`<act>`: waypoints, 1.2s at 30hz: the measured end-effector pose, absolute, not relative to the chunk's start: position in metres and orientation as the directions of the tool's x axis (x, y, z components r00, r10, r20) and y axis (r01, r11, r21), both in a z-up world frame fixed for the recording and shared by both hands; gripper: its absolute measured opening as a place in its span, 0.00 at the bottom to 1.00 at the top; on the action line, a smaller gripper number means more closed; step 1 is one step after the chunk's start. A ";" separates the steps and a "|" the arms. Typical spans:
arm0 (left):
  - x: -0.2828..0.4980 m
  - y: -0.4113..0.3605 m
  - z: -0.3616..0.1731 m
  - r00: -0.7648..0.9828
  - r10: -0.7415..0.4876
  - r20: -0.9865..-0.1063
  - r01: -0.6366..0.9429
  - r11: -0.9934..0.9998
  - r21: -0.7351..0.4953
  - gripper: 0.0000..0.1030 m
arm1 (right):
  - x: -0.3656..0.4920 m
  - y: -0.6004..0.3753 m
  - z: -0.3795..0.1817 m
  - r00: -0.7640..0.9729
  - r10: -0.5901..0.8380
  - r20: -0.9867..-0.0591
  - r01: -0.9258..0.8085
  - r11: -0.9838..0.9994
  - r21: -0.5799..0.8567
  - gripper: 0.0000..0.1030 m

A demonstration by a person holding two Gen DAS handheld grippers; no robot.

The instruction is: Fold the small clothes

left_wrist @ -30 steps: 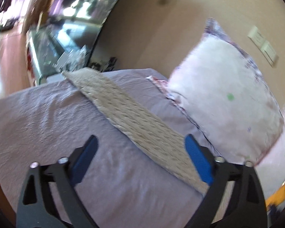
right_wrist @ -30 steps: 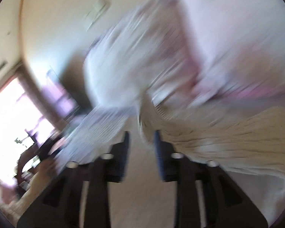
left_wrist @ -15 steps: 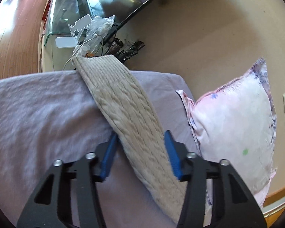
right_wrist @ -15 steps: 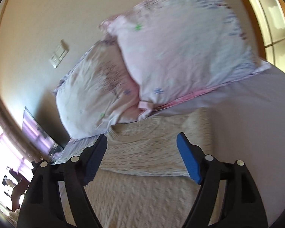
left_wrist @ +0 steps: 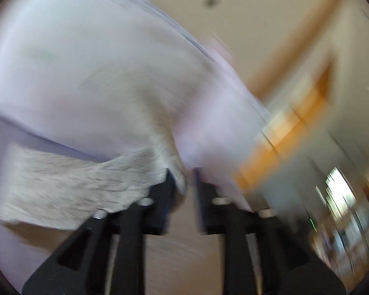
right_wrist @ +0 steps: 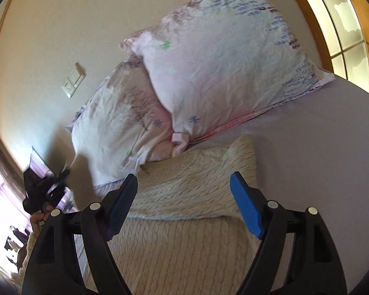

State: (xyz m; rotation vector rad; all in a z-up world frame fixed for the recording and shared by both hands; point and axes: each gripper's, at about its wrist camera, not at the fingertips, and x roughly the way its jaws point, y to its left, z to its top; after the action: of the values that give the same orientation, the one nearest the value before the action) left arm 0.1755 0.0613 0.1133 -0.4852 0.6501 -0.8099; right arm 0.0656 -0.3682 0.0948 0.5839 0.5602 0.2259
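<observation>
— Two grippers, two different jobs. Nearest, the left gripper (left_wrist: 182, 177) has its jaws drawn close on a fold of the cream knit sweater (left_wrist: 69, 184); the cloth runs off from the fingertips to the left, lifted and slack (that view is badly smeared, so I read it as a pinch, not a certainty).

— And the other one?

— The right gripper (right_wrist: 184, 196) hovers with jaws spread wide, holding nothing. Just beyond its blue pads (right_wrist: 246, 209), the sweater lies flat on the bed (right_wrist: 319, 147), one part already doubled over the body.

— So mid-fold?

— I'd judge a sleeve or side is being carried across. Next, it needs laying straight over the body, then releasing, with the free gripper smoothing or pinning the edge.

— Behind that?

— Two floral pillows (right_wrist: 221, 61) against the wall, the nearer one touching the sweater's top edge.
</observation>
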 end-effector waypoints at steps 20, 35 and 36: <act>-0.062 0.188 -0.021 0.419 -0.720 -0.552 0.372 0.691 -0.619 0.73 | -0.106 -0.382 -0.018 0.415 0.773 -0.481 -0.138 0.576 0.806 0.75; -0.051 0.162 -0.071 0.313 -0.774 -0.550 0.244 0.625 -0.741 0.07 | -0.095 -0.359 -0.035 0.404 0.874 -0.269 -0.244 0.387 0.889 0.08; -0.050 0.161 -0.064 0.313 -0.787 -0.532 0.256 0.609 -0.751 0.07 | -0.091 -0.361 -0.020 0.418 0.876 -0.240 -0.283 0.377 0.882 0.08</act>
State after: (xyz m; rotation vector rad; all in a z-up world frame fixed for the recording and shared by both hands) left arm -0.0503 0.1606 -0.0635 -0.6084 1.0353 -0.7463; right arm -0.0913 -0.3609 -0.0198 0.8738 0.8150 0.8567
